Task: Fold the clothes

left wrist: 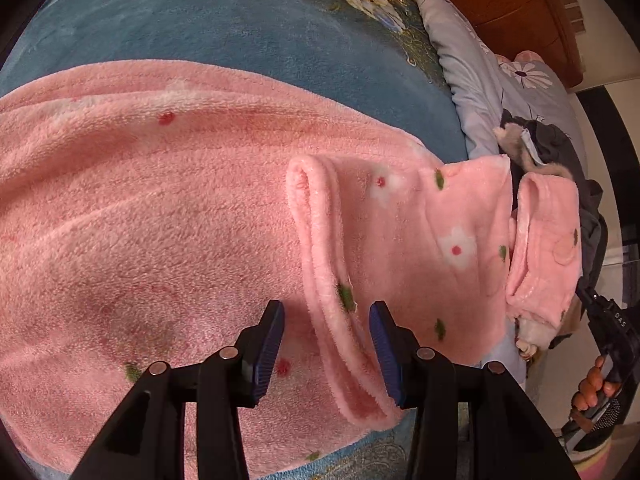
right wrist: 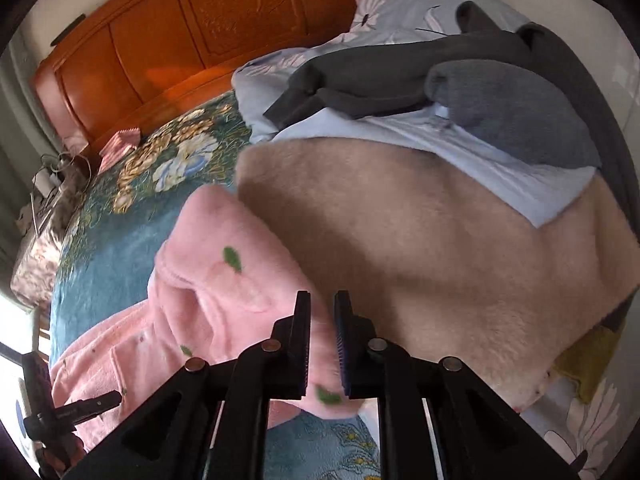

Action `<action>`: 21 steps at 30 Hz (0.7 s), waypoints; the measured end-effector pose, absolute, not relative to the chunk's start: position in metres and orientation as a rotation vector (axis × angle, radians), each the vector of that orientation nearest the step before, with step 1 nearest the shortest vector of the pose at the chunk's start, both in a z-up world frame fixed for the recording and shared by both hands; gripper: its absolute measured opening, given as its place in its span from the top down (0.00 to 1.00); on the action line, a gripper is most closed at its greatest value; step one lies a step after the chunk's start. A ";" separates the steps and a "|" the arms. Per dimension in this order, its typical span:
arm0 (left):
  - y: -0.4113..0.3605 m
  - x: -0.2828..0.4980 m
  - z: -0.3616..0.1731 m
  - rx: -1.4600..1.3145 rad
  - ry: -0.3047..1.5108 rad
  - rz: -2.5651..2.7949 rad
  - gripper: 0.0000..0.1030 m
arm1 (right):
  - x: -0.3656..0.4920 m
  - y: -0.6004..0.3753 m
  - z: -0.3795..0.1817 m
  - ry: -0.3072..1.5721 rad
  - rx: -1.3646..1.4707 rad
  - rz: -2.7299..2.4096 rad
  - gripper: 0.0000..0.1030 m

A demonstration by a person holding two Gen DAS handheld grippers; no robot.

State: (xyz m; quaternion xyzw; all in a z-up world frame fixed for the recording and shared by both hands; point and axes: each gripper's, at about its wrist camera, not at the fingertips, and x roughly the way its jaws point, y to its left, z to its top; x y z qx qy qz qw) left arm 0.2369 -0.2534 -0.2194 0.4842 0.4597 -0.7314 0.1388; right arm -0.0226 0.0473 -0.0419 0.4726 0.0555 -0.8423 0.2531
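Note:
A pink fleece garment (left wrist: pixel 140 220) with flower and strawberry prints lies spread on the blue bed cover (left wrist: pixel 224 28). Its sleeve (left wrist: pixel 420 240) is folded over to the right. My left gripper (left wrist: pixel 326 348) is open, its jaws on either side of the sleeve's rolled cuff (left wrist: pixel 320 280), just above the fabric. In the right wrist view my right gripper (right wrist: pixel 322 344) is shut on a pink fold of the same garment (right wrist: pixel 224 280) and holds it slightly lifted. The right gripper also shows at the right edge of the left wrist view (left wrist: pixel 608 332).
A tan fleece item (right wrist: pixel 420 248) lies beside the pink garment. Dark grey clothes (right wrist: pixel 460 80) and a light blue flowered quilt (right wrist: pixel 400 12) are piled behind it. A wooden headboard (right wrist: pixel 180 28) stands at the back. A bedside clutter with cables (right wrist: pixel 52 176) is at the left.

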 end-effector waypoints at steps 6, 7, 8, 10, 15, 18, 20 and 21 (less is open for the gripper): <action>-0.254 0.222 -0.224 1.368 1.345 -2.102 0.53 | 0.032 0.027 -0.023 0.348 1.099 -2.210 0.59; -0.254 0.219 -0.224 1.356 1.350 -2.103 0.55 | 0.046 0.012 -0.029 0.406 1.074 -2.144 0.54; -0.253 0.216 -0.223 1.351 1.337 -2.112 0.55 | 0.059 -0.003 -0.034 0.463 1.049 -2.077 0.54; -0.251 0.212 -0.222 1.337 1.289 -2.120 0.66 | 0.079 -0.030 -0.048 0.565 1.018 -1.979 0.54; -0.257 0.221 -0.217 1.246 1.261 -2.108 0.91 | 0.068 -0.057 -0.091 0.631 1.080 -2.026 0.54; -0.275 0.241 -0.194 1.137 1.270 -2.108 0.92 | 0.049 -0.052 -0.106 0.609 1.169 -2.078 0.54; -0.294 0.261 -0.176 1.049 1.284 -2.092 0.92 | 0.041 -0.048 -0.111 0.579 1.216 -2.083 0.54; -0.304 0.272 -0.168 1.010 1.281 -2.070 0.92 | 0.038 -0.045 -0.112 0.556 1.233 -2.078 0.54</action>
